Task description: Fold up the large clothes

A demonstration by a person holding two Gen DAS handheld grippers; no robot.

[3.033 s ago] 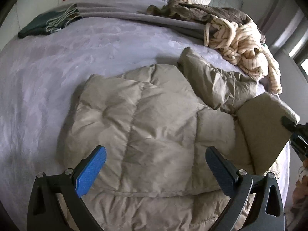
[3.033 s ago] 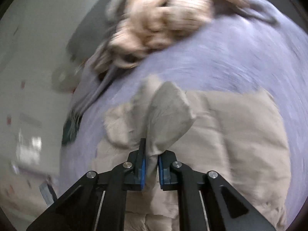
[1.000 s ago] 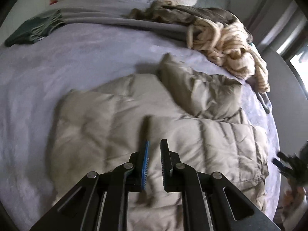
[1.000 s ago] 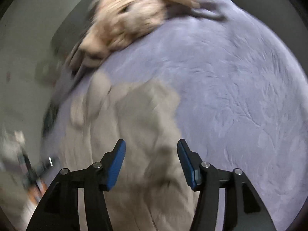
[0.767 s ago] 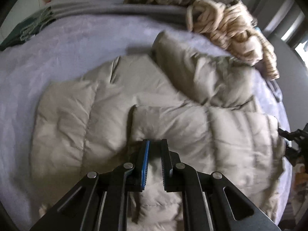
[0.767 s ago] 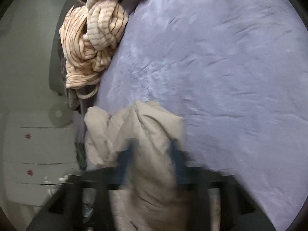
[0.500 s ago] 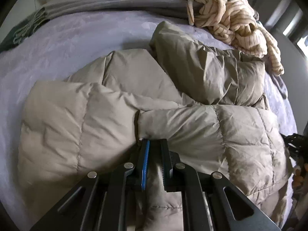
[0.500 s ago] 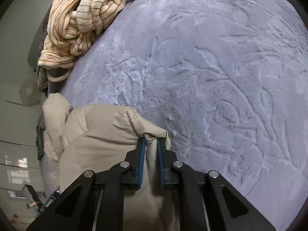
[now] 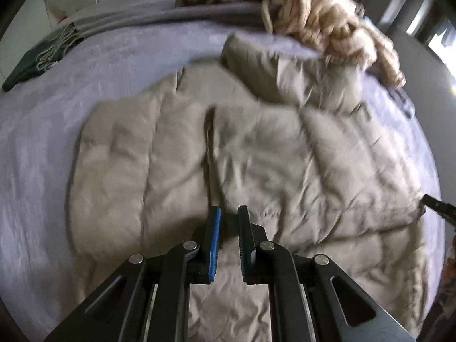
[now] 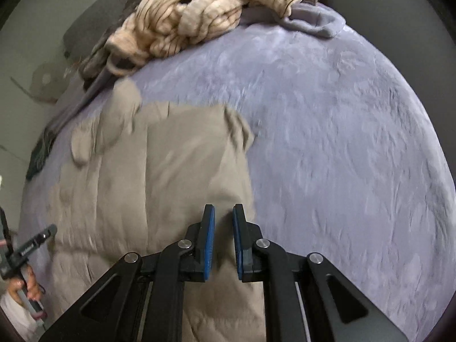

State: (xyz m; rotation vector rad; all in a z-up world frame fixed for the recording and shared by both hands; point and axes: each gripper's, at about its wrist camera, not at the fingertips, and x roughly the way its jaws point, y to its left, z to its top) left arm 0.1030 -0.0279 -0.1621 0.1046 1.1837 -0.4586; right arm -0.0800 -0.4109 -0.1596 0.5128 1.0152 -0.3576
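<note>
The left gripper (image 9: 228,213) has its jaws drawn to a narrow slit, blue pads facing each other, and it hangs over the beige puffer jacket (image 9: 256,156). Whether any fabric is pinched in that slit cannot be told, since only jacket shows through the gap, blurred. The right gripper (image 10: 223,213) is likewise nearly closed with a thin gap, sitting above the jacket's edge where it meets the lavender bedspread (image 10: 342,142); a pinch of cloth there cannot be confirmed either.

The jacket lies spread on the bedspread, quilted panels up, with one side panel folded in over the middle so that a dark seam line (image 9: 210,142) runs straight away from the left gripper toward the far end. Its long axis runs away from the left wrist camera, the bunched end (collar or hood, too crumpled to say) (image 9: 285,77) pointing toward the pile at the head of the bed.

Just beyond that end lies a cream striped knit (image 9: 327,20), touching or nearly touching the jacket. A dark green cloth (image 9: 37,59) lies well apart at the left edge.
</note>
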